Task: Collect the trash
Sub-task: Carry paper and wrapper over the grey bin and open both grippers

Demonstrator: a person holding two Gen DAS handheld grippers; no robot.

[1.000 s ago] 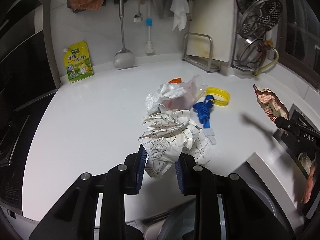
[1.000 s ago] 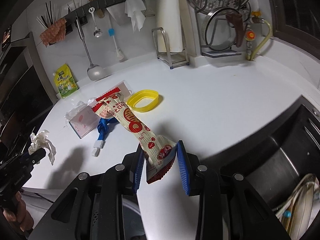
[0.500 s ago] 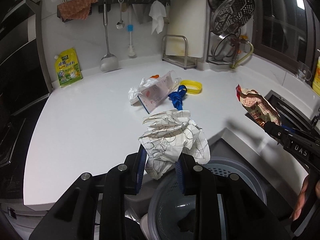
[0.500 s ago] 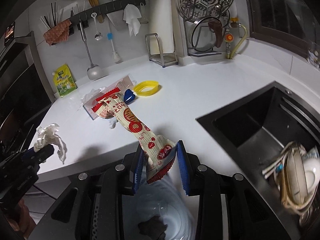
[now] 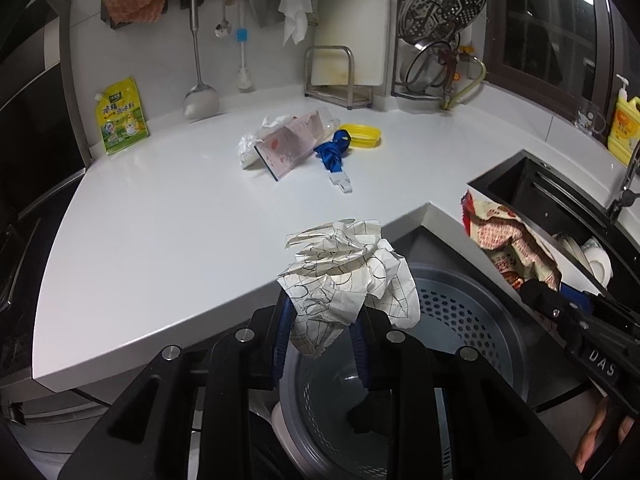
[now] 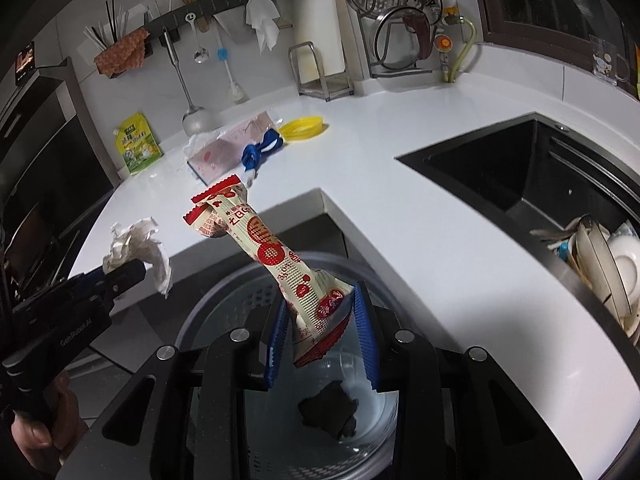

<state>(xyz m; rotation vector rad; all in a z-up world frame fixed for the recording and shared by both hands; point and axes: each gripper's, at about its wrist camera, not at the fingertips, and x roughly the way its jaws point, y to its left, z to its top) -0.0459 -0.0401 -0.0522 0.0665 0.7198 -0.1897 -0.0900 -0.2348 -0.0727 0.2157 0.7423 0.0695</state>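
Looked forward and down along each claw from close above the bin (image 5: 460,320); both shared the white desk (image 6: 400,128), each catching the other claw.

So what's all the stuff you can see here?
paper ball: 1, white, in left gripper
wrapper: 1, red and cream, in right gripper
bin: 1, grey, below counter edge
dark lump: 1, black, inside bin
counter: 1, white
plastic bag: 1, clear and pink, on counter
strap: 1, blue, beside bag
lid: 1, yellow, behind strap
pouch: 1, yellow-green, against wall
sink: 1, black, holding dishes
left gripper: 1, black, blue pads
right gripper: 1, black, blue pads
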